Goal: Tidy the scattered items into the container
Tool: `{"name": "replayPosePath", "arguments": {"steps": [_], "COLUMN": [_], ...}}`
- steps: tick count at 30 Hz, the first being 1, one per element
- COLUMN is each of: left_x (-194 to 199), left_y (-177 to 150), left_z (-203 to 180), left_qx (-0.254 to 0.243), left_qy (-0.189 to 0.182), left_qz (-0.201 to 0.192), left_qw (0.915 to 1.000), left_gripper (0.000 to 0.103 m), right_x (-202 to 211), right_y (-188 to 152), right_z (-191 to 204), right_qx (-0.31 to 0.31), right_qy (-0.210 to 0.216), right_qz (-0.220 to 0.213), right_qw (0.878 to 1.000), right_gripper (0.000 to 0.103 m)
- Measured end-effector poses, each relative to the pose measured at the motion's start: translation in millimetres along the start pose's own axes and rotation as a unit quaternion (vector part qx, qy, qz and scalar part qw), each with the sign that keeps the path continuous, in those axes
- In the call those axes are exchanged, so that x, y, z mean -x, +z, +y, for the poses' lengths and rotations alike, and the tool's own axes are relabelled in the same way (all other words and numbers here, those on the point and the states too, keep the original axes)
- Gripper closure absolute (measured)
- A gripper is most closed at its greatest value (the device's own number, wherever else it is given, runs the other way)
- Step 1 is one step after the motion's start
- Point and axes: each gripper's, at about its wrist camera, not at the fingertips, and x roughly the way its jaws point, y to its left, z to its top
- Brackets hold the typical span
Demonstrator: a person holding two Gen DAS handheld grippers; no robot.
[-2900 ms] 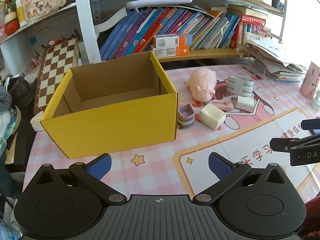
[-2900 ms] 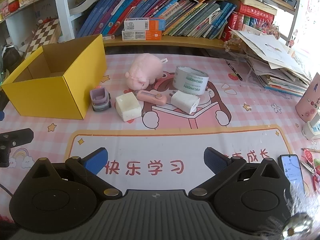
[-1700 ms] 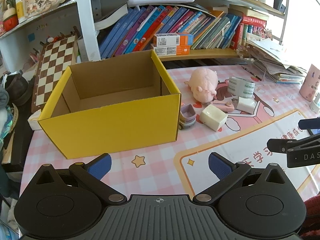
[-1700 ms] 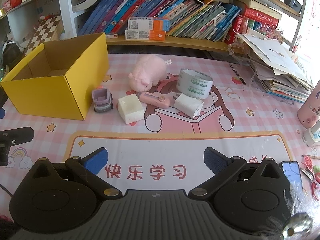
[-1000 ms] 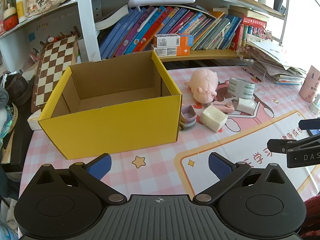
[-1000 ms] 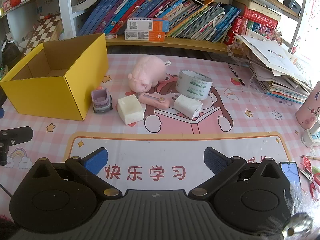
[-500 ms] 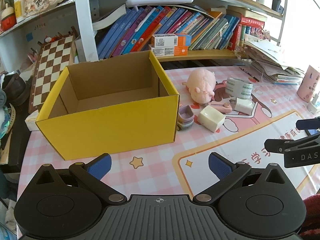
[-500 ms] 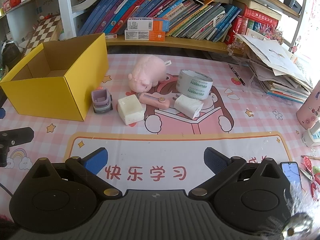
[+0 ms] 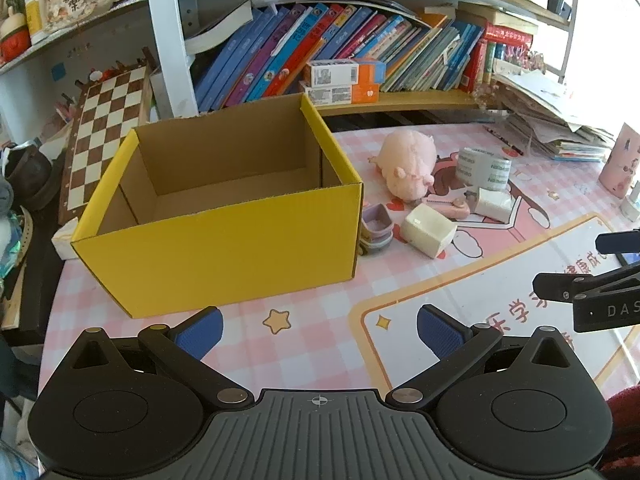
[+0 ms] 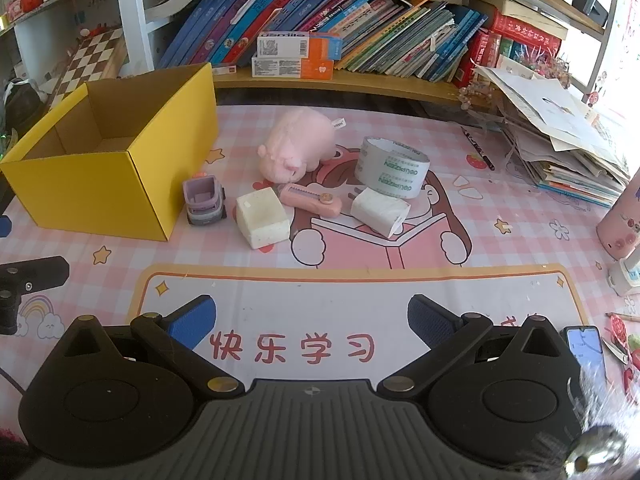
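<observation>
From the left wrist view, the left gripper (image 9: 318, 326) hovers low over a pink checked table mat (image 9: 320, 344), its blue-padded fingers spread wide and holding nothing. Straight ahead of it stands an open yellow cardboard box (image 9: 224, 252), which looks empty inside. Just right of the box sit a small purple toy truck (image 9: 375, 229) almost touching the box wall, a cream block (image 9: 428, 230), a pink plush pig (image 9: 408, 168), a roll of tape (image 9: 484, 169), a flat pink utility knife (image 9: 450, 207) and a small white packet (image 9: 494, 204). From the right wrist view, the right gripper (image 10: 310, 314) is likewise spread wide and empty, well short of the items. Here the box (image 10: 100, 184) is at far left, with the truck (image 10: 204, 200) just beside it, then the block (image 10: 262, 218), the knife (image 10: 310, 200), the packet (image 10: 380, 210), the tape (image 10: 394, 172) and the pig (image 10: 298, 148) farther right. No item appears to be in the box yet, so the step is likely a first pick. The block, nearest the right gripper, seems the easiest start: approach it squarely, close across its flat sides, and lift clear before crossing the box rim, taking care not to nudge the truck.
</observation>
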Motion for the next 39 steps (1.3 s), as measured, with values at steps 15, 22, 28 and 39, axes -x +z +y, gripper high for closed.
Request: {"name": "replayPosePath", "arguments": {"steps": [15,22,28,39], "left_x": [-3.9,-3.0,-4.3,-4.1], "left_y": [-0.8,0.4,0.5,-0.1], "left_z": [3.1,5.0,7.6,4.1], "left_qx": [0.006,0.011,0.02,0.017], "left_qy": [-0.004,-0.015,-0.022,-0.02], "left_qz": [0.009,0.0,0.0,0.002], "left_qw": [0.9999,0.9998,0.9995,0.9997], "left_gripper": [0.0,0.0,0.0,0.0], "right_x": [-6.1,-8.4,-9.2,-10.3], "right_y": [1.8,3.4,3.5,3.8], "right_z": [1.2,1.8,2.6,4.0], "right_qx": [0.005,0.007,0.008,0.016], "right_qy": [0.003,0.003,0.003,0.012], "right_qz": [0.008,0.01,0.011,0.009], "right_qw": [1.0,1.0,1.0,1.0], "right_gripper": [0.0,0.0,0.0,0.0]}}
